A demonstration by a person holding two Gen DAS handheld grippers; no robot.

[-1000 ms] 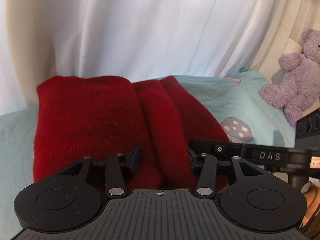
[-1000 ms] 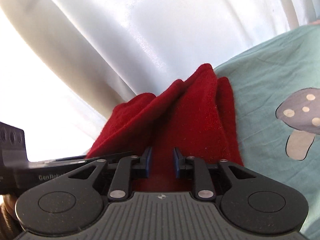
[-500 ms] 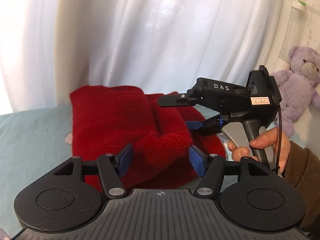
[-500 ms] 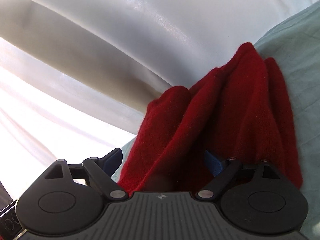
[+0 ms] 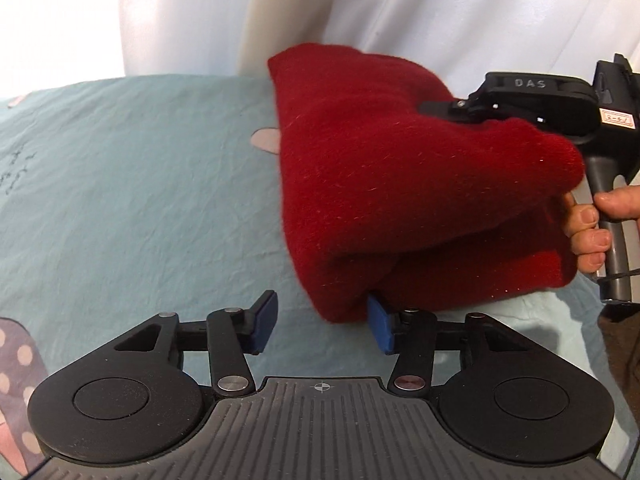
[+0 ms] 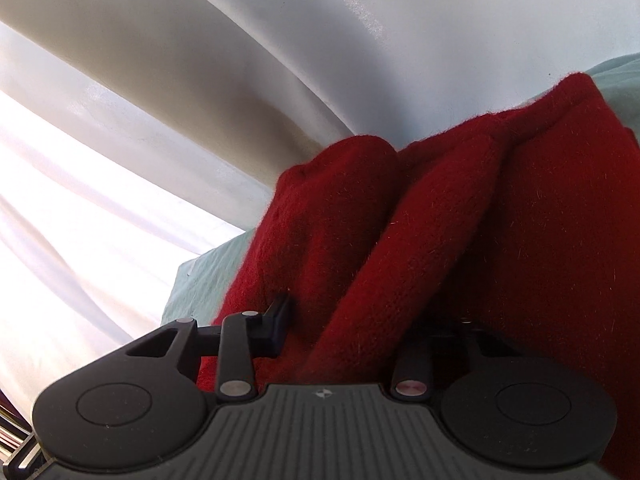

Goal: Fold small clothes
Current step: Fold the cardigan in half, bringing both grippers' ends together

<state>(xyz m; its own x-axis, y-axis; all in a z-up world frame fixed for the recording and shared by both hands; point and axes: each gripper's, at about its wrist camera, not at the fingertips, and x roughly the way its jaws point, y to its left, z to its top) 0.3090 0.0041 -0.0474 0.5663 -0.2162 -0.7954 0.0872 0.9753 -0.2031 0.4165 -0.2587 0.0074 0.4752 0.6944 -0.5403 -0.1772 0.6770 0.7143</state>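
A folded red knit garment [image 5: 400,184] lies in a thick bundle on the light blue sheet [image 5: 140,184]. My left gripper [image 5: 322,326] is open at the bundle's near edge; its right pad [image 5: 378,326] touches the lower fold and its left pad [image 5: 266,322] is clear of the cloth. My right gripper [image 6: 362,326] is open and pushed into the garment [image 6: 460,220]; its left pad [image 6: 280,322] shows against the cloth, while a fold drapes over and hides the right finger. It also shows in the left wrist view [image 5: 532,104], behind the bundle.
White curtains [image 5: 360,8] hang right behind the bed. The sheet has mushroom prints [image 5: 16,372] at the near left. A hand [image 5: 592,224] holds the right gripper's handle at the right edge.
Both grippers opened wider after releasing the garment. My left gripper moved left and down to the bundle's near edge. My right gripper pushed deeper into the cloth, which now covers its right finger.
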